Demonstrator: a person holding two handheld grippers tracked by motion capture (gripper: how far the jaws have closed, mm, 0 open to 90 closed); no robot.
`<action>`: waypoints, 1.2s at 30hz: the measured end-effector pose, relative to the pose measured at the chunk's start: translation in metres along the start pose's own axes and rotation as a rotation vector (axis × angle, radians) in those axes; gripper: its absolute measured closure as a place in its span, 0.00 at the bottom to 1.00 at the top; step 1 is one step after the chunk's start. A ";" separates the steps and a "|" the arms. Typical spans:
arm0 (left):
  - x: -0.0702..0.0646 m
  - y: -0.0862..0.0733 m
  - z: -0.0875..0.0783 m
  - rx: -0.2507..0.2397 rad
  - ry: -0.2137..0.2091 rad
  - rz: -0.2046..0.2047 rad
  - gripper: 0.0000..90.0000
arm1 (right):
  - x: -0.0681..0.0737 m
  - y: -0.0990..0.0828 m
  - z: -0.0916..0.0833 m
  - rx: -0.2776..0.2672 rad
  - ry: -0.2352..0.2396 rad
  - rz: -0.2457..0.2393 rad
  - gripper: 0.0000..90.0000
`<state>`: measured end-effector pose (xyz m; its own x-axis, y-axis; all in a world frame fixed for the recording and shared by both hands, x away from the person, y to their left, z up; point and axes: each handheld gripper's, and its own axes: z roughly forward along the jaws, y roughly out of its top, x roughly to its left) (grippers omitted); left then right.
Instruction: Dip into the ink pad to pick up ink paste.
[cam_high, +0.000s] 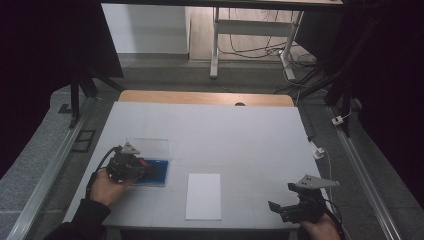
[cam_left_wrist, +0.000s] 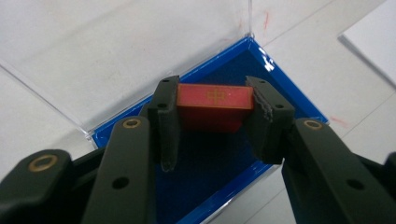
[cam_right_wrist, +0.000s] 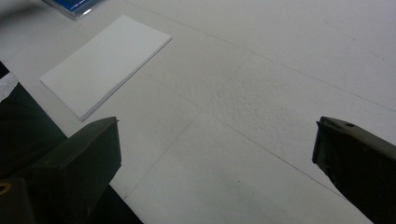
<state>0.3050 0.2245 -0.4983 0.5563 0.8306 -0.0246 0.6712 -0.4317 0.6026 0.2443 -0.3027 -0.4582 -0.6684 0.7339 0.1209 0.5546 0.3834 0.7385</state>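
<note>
A red block (cam_left_wrist: 215, 105) with a gold mark on top sits between the pads of my left gripper (cam_left_wrist: 214, 100), which is shut on it. The block hangs just over the blue lining of an open box (cam_left_wrist: 210, 163) whose clear lid (cam_left_wrist: 116, 56) lies flat beyond it. In the high view the left gripper (cam_high: 142, 167) is at the table's left, over the blue box (cam_high: 159, 172) with its lid (cam_high: 147, 146). My right gripper (cam_high: 274, 206) rests near the front right edge; in its own view the right gripper (cam_right_wrist: 215, 154) is open over bare table.
A white stack of cards or paper (cam_high: 203, 196) lies flat in the front middle, between the two hands, also seen as the white stack (cam_right_wrist: 105, 63). The white table top (cam_high: 225, 127) ends in a wooden strip (cam_high: 205, 97) at the far side.
</note>
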 end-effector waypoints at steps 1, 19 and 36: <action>0.000 0.000 0.001 0.003 0.003 0.005 0.65 | 0.000 0.000 0.000 -0.002 -0.002 0.000 0.01; 0.005 -0.011 0.004 -0.033 -0.031 -0.023 0.65 | 0.000 0.001 0.002 0.001 0.006 -0.009 0.01; 0.003 -0.012 0.005 -0.037 -0.020 -0.035 0.65 | 0.000 0.001 0.002 0.014 -0.003 -0.014 0.01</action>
<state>0.3014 0.2304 -0.5095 0.5427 0.8377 -0.0613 0.6720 -0.3892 0.6300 0.2456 -0.3009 -0.4589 -0.6743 0.7304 0.1086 0.5522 0.4012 0.7309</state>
